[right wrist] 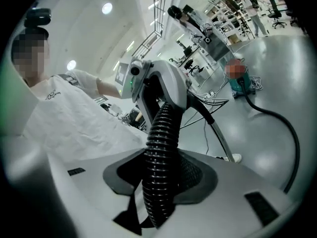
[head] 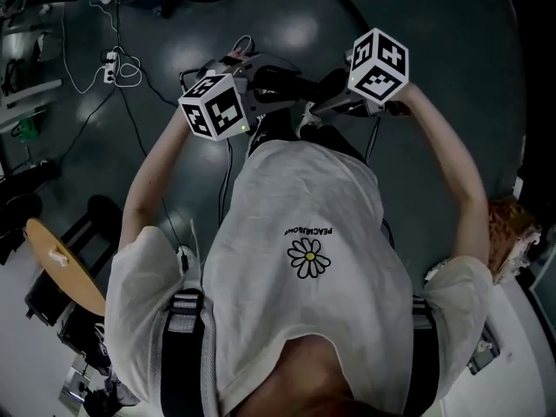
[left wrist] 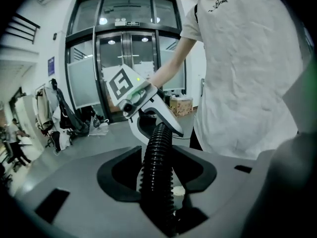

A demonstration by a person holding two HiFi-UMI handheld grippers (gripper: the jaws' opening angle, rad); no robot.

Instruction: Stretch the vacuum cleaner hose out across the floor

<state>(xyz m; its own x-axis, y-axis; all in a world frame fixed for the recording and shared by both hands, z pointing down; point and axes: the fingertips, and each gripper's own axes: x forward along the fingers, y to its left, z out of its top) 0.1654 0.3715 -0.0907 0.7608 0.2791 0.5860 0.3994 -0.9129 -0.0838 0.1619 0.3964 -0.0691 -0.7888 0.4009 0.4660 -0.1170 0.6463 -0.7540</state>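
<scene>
Both grippers pinch the black ribbed hose [head: 291, 85] between their jaws. The left gripper [head: 256, 89] and the right gripper [head: 334, 94] face each other near the person's chest, with a short span of hose between them. Farther off, more hose curves across the grey floor [right wrist: 267, 133].

Seen from above, a person in a white T-shirt [head: 295, 259] with a daisy print reaches both bare arms forward over a dark grey floor [head: 452, 24]. The left gripper [head: 259, 83] and the right gripper [head: 337, 90], each topped by a cube of black-and-white square markers, point toward each other. A short black hose [head: 294, 85] runs between them, one end in each gripper. At upper left a white power strip [head: 110, 57] lies among looped white cables. At lower left stands a round wooden stool [head: 61, 263].
</scene>
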